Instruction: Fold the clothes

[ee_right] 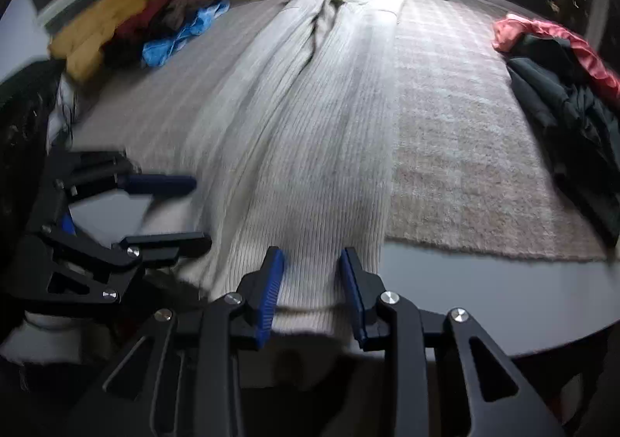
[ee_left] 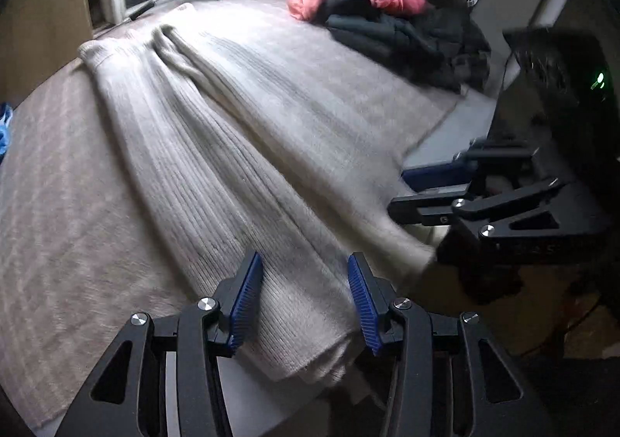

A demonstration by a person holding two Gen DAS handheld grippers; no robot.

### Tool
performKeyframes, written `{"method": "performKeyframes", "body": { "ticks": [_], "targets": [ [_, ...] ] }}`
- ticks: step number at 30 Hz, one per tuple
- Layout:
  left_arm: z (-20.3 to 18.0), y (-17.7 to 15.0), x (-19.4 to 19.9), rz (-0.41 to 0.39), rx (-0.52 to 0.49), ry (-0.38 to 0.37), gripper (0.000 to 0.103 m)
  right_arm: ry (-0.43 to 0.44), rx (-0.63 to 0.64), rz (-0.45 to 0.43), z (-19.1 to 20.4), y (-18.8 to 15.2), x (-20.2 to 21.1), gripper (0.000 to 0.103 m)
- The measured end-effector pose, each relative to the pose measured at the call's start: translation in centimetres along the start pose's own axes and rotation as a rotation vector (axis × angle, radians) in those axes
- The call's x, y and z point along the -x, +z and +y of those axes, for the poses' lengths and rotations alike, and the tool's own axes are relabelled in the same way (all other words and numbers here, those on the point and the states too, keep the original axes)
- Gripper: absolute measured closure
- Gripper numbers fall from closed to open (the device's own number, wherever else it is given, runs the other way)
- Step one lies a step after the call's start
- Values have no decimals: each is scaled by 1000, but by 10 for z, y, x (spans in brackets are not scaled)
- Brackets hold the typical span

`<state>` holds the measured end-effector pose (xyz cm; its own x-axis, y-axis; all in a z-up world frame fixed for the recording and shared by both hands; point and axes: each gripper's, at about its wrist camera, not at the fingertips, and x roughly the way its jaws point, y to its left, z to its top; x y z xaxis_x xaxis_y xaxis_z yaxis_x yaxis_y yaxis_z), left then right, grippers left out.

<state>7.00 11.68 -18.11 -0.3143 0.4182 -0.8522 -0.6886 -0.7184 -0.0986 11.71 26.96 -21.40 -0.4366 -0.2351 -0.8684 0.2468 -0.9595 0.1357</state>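
Left claw [ee_left: 302, 293] stands partly open, blue pads either side of the near hem of the ribbed cream knit garment [ee_left: 217, 135]. Fabric sits between the pads w/o being pinched; gaps show on both sides, so nothing is gripped. Whether the pads brush the knit can't be told, as the view is motion-blurred.

Right claw [ee_right: 312, 286] is also partly open, a bit narrower, straddling the same hem edge near the garment's right corner. The knit runs up between its pads, and again no clamp is visible.

Each claw shows in the other's view: the right one at the right edge of the left wrist cam, the left one at the left edge of the right wrist cam. They sit side by side along the hem.

No containers seen.

The garment lies flat and lengthwise on a pale rug [ee_right: 465, 150], stretching away from both claws, w/ a long crease down the middle. Its hem overhangs the rug's near edge onto grey floor [ee_right: 484, 282].

A dark clothes pile w/ pink jacket [ee_right: 558, 38] lies right, well apart. A yellow, red and blue clothes heap [ee_right: 128, 30] lies far left.
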Motion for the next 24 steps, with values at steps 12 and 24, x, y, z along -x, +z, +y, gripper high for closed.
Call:
{"method": "performKeyframes", "body": {
  "ticks": [12,24],
  "targets": [
    [50,-43,36,30,433,-15,57,-35,-127,-1,-51,-1,16,64],
    [27,-23,7,96,508,12,56,97,-35,38,-55,2,-3,54]
  ]
}}
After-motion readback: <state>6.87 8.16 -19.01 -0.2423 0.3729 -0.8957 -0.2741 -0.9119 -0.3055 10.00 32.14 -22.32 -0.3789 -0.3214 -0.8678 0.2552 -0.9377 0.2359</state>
